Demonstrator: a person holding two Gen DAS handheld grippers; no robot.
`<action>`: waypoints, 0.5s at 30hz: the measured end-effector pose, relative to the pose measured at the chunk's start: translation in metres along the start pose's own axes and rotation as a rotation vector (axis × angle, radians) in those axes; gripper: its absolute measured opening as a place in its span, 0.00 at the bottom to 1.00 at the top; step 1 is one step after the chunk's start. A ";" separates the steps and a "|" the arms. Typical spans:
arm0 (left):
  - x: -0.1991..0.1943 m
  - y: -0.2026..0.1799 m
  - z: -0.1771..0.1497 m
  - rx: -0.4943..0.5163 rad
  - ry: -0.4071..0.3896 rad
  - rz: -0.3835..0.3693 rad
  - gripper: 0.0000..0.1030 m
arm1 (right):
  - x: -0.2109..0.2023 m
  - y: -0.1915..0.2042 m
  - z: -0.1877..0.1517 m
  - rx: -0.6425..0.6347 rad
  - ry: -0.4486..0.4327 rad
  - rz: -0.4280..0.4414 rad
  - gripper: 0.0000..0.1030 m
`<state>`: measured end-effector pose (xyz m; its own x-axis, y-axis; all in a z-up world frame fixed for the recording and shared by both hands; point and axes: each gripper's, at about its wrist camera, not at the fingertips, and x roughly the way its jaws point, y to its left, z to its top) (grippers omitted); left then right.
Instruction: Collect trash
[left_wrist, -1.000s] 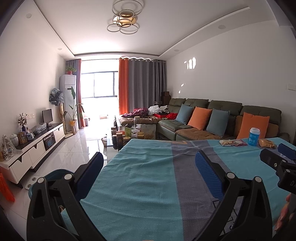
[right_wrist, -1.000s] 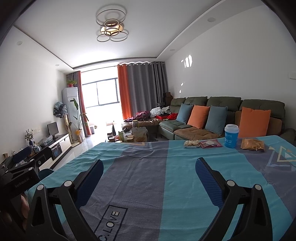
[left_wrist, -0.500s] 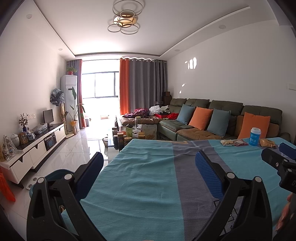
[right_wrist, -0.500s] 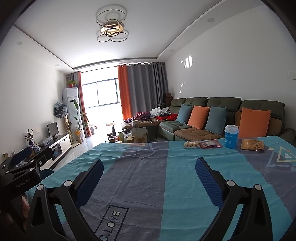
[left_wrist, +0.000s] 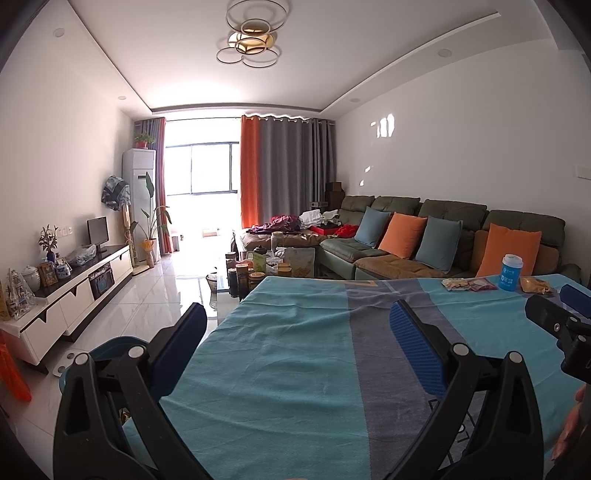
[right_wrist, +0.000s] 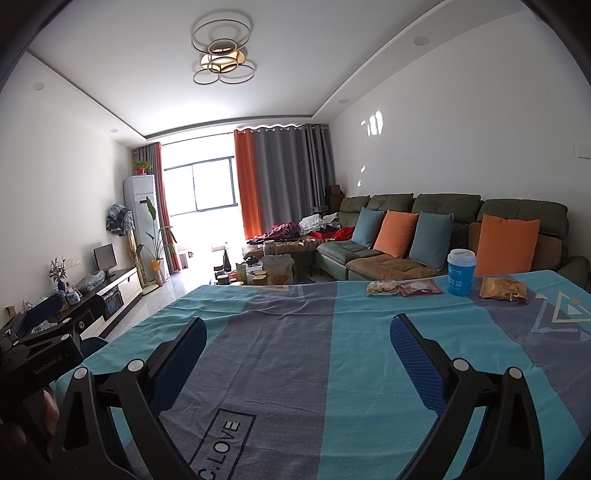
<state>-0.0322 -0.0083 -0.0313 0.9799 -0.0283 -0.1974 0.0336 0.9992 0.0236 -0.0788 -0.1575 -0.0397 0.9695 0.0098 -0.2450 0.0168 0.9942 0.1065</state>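
Left view, claw: my left gripper (left_wrist: 295, 332) is spread wide and holds nothing, low over the near end of the table (left_wrist: 295, 369).
Left view, trash: wrappers (left_wrist: 469, 284), a cup (left_wrist: 511, 272) and a brown bag (left_wrist: 535, 285) sit at the far right, well apart from me.
Left view, progress: I judge nothing collected yet; a blue bin (left_wrist: 110, 347) shows near left, below the table edge.
Right view, claw: my right gripper (right_wrist: 295, 343) is also wide and empty.
Right view, trash: wrappers (right_wrist: 404, 287), cup (right_wrist: 460, 272) and bag (right_wrist: 502, 288) lie far right, all untouched.
Change: since a second ago both views have barely shifted; the trash lies where it did.
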 end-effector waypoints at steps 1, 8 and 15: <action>0.000 0.000 0.000 0.000 0.001 0.000 0.95 | 0.000 0.000 0.000 -0.001 0.000 0.000 0.93; 0.000 -0.001 0.001 0.001 -0.002 0.002 0.95 | -0.001 0.000 -0.001 0.000 -0.002 0.000 0.93; 0.000 -0.001 0.001 0.001 -0.002 0.002 0.95 | 0.000 0.000 -0.001 0.000 -0.002 -0.001 0.93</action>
<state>-0.0316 -0.0092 -0.0303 0.9804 -0.0268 -0.1954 0.0322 0.9992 0.0247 -0.0793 -0.1576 -0.0405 0.9700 0.0086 -0.2428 0.0177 0.9942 0.1061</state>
